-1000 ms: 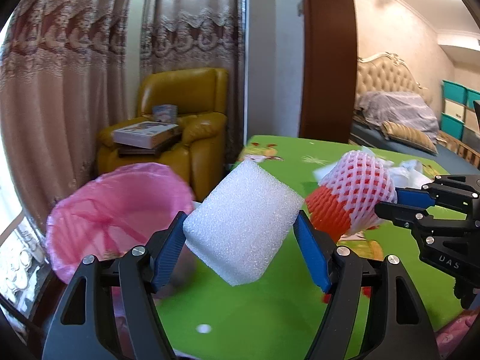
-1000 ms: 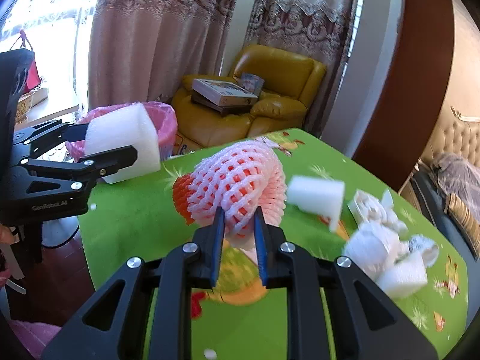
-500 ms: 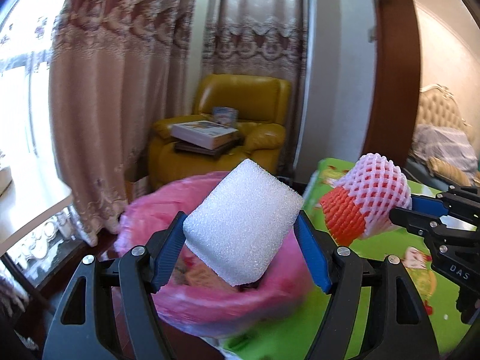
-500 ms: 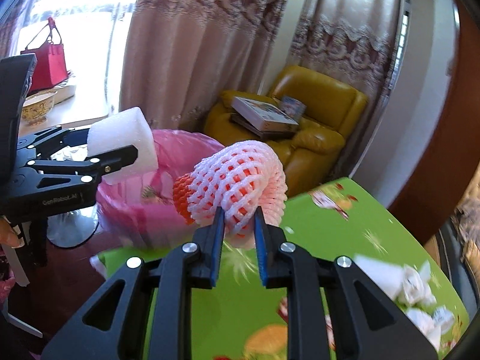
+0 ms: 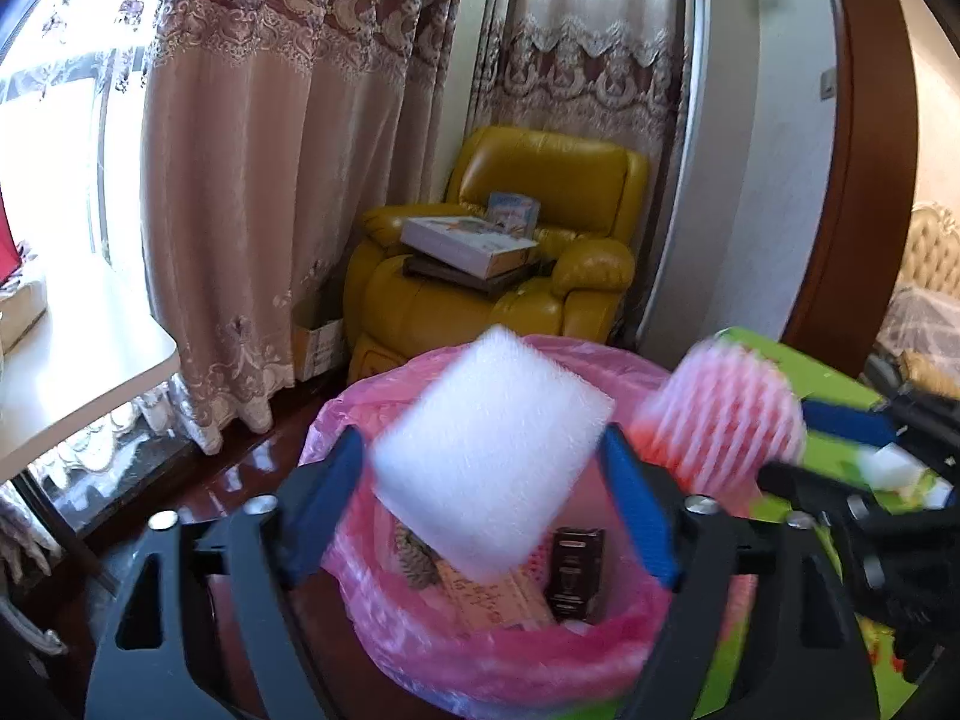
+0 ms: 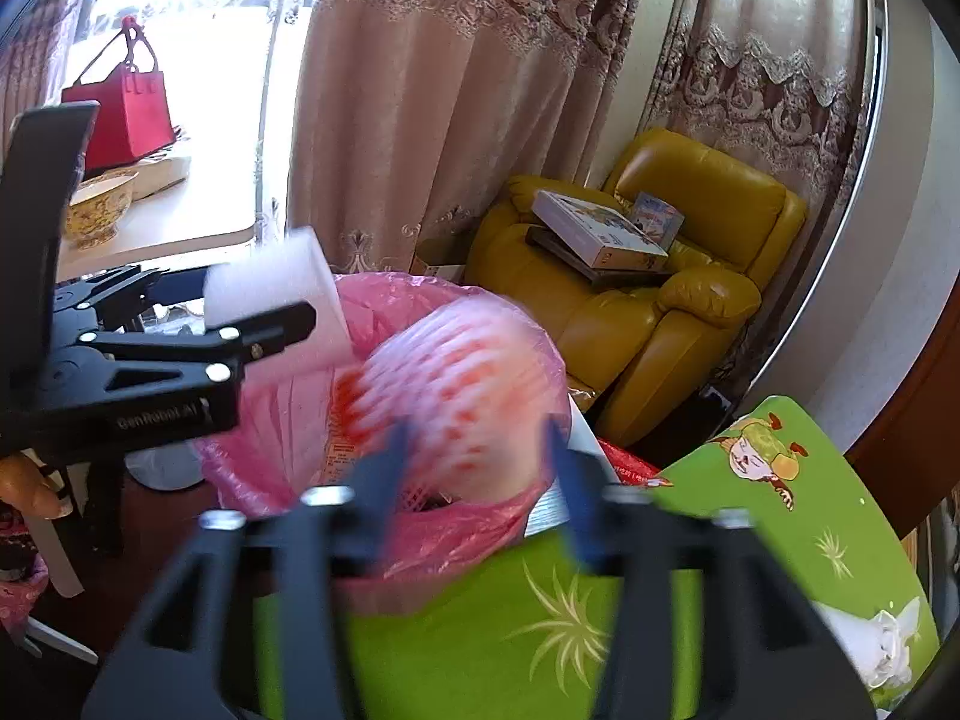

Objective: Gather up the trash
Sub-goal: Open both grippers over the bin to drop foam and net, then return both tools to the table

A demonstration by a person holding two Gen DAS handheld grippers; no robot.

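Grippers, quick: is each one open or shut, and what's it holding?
Left gripper: white foam block between the jaws; too blurred to tell if gripped.
Right gripper: jaws open, fruit net between them.

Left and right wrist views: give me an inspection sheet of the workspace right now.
Surface: green table, beside the bin.
Job's things: white foam block and foam fruit net over the pink-lined bin, which holds trash.
Clutter: white scraps on the table.
Grippers: left gripper has the block between its jaws, grip unclear from blur; right gripper jaws spread, net blurred between them.
Cables: nothing seen.
Surroundings: yellow armchair with boxes, curtains.
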